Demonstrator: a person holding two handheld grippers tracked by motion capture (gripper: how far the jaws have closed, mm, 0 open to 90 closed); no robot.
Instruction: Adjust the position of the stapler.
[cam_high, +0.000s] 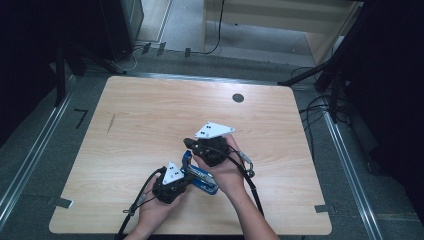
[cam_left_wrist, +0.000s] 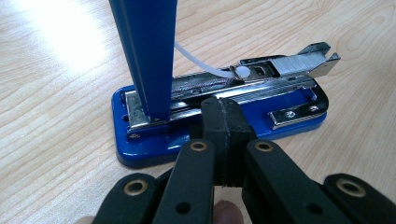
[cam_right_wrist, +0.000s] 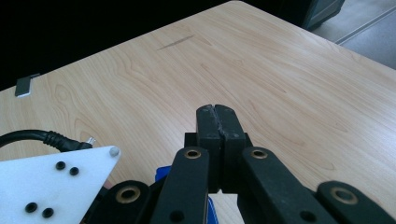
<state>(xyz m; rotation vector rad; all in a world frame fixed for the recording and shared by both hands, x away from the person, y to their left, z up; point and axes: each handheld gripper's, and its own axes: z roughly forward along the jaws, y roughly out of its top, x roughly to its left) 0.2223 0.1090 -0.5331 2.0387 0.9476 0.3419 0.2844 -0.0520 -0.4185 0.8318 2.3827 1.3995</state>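
The stapler (cam_left_wrist: 219, 105) lies on the table (cam_high: 150, 110) right in front of the left gripper (cam_left_wrist: 223, 122), its long axis running crosswise to those jaws, hinge end to their left and staple channel to their right. The left gripper's jaws are closed, pads pressed flat together with nothing between them, and their tips sit against or just above the near edge of the blue base (the angle makes it hard to say whether they actually touch).

The stapler's blue top arm (cam_left_wrist: 147, 51) stands swung up nearly vertical, just left of the left jaws and a little beyond them. That leaves the metal channel (cam_left_wrist: 289, 65) open, with a row of staples showing at its far right end and a white spring guide curving back toward the hinge.

The right gripper (cam_right_wrist: 219, 122) is also closed on nothing, and its jaws point out over bare table. In the high view it hangs above the far end of the stapler, beside the raised arm. By my reckoning the left gripper is the nearer one to the base, and the right one is nearer the arm.
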